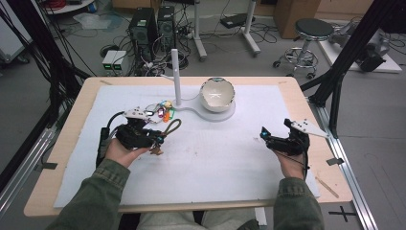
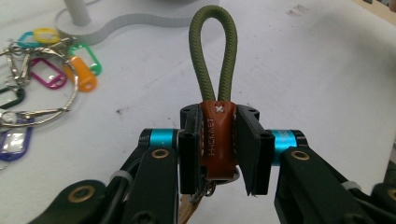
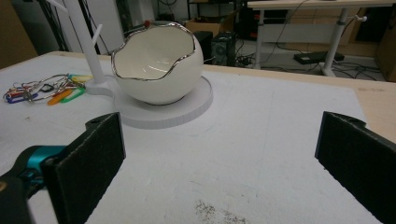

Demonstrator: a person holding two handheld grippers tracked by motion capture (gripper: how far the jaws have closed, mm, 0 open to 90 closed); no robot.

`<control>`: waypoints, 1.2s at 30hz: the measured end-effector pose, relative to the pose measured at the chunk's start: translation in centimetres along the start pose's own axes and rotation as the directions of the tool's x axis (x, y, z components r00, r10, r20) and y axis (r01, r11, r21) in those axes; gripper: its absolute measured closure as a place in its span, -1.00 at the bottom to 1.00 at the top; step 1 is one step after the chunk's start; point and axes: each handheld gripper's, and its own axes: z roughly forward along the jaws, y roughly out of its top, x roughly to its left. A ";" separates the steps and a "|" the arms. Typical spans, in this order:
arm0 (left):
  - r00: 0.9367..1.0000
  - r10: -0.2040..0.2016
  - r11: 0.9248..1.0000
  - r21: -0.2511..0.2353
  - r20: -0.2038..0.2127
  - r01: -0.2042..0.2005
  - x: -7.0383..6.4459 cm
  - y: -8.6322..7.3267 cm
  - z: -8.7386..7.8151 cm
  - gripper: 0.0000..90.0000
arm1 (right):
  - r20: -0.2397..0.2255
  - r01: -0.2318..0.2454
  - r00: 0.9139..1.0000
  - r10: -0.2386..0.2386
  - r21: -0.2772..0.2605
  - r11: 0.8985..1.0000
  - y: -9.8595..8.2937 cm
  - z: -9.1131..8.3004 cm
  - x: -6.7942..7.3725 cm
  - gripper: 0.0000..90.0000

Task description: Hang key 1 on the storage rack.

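Cord loop [image 2: 214, 51], olive braided, brown leather sleeve [image 2: 217, 140]

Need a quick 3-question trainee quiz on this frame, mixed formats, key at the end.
1. True or false: the left gripper is shut on the brown leather tab of the olive green cord-loop keychain.
2. What stands on the round end of the white stand base? A) a black mug B) a white egg-shaped bowl with a silver jagged rim C) a red box
3. Fill in: the right gripper's jaws are ____ with nothing between them.

Key: 1 true. 2 B, the bowl. 3 open. Extra: the bunch of coloured plastic key tags on metal rings lies on the white mat, beside the stand's post.
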 end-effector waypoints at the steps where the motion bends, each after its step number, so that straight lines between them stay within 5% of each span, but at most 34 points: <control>1: 1.000 -0.007 1.000 -0.005 -0.003 0.007 0.1 0.1 -0.2 0.58 | 0.000 -0.001 1.000 0.001 0.002 1.000 0.0 0.0 0.0 -0.98; 36: 0.995 -0.071 0.993 -0.099 -0.075 0.064 3.9 5.5 -3.0 0.58 | 0.001 -0.003 1.000 0.003 0.002 1.000 0.0 0.0 0.0 -0.98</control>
